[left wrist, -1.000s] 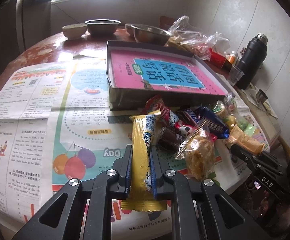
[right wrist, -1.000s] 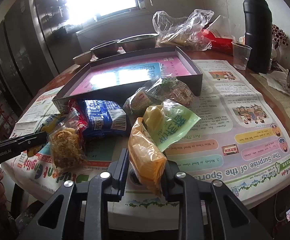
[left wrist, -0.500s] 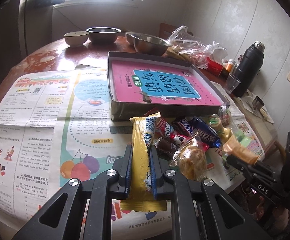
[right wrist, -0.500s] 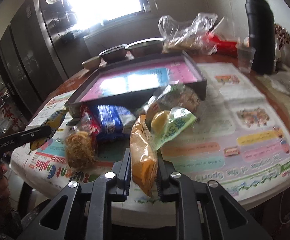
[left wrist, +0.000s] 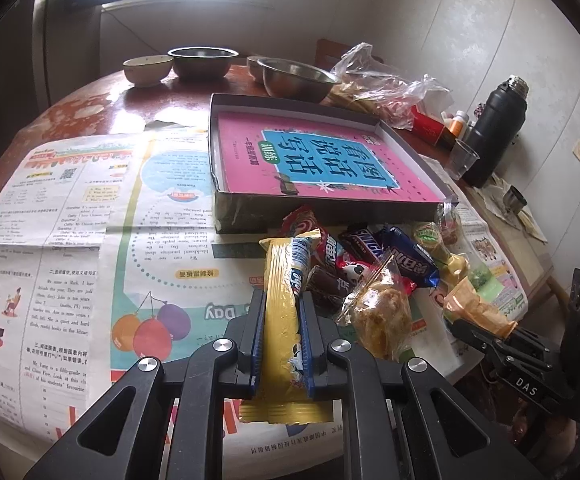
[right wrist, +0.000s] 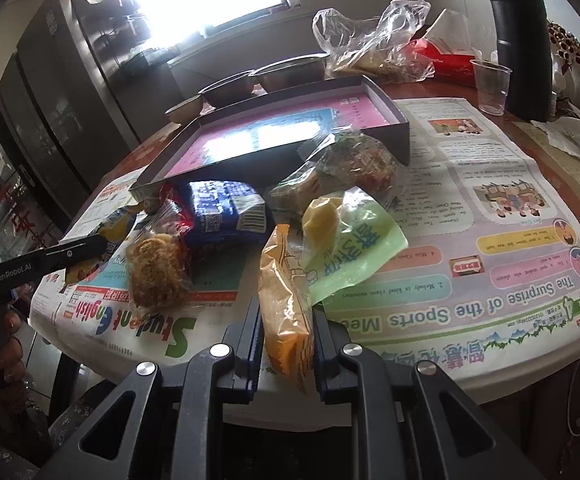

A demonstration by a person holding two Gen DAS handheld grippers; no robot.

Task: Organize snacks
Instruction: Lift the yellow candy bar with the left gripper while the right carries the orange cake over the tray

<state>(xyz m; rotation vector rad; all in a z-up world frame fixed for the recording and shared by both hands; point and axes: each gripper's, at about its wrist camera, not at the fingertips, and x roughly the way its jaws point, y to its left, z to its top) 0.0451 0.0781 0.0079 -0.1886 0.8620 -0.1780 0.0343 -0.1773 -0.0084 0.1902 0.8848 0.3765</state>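
A long yellow wafer pack (left wrist: 283, 312) is being clamped between the fingers of the left gripper (left wrist: 282, 300), its long axis running straight ahead along the fingers toward the shallow box (left wrist: 225, 216), its crimped tail sticking out below them. The wrapper is being shown as glossy ribbed foil with a blue-and-white printed side.

An orange snack bag (right wrist: 285, 300) is being pinched by the right gripper (right wrist: 285, 312), fingers drawn narrow on the crinkled film; the bag is being held upright on edge, its long axis pointing away toward the pile, its lower end hanging past the near edge of the table (left wrist: 101, 104).

The other snacks are being left heaped near that edge, just in front of the box: a clear bag of crisp golden pieces (left wrist: 382, 320), dark blue and brown chocolate bars (left wrist: 406, 262), a blue foil pack (right wrist: 225, 212), a soft green pouch (right wrist: 354, 256) with a yellow lump inside, and a clear bag of mixed bits (right wrist: 354, 160) touching the box wall. The box is being seen as flat, dark-walled card, lined with a pink and blue sheet.

Printed newspaper (left wrist: 49, 232) is being used as cover over the round reddish table. Steel bowls (left wrist: 296, 80), a crumpled plastic bag (left wrist: 382, 88), a clear cup (right wrist: 490, 86) and a black flask (left wrist: 494, 132) are being kept at the far side.
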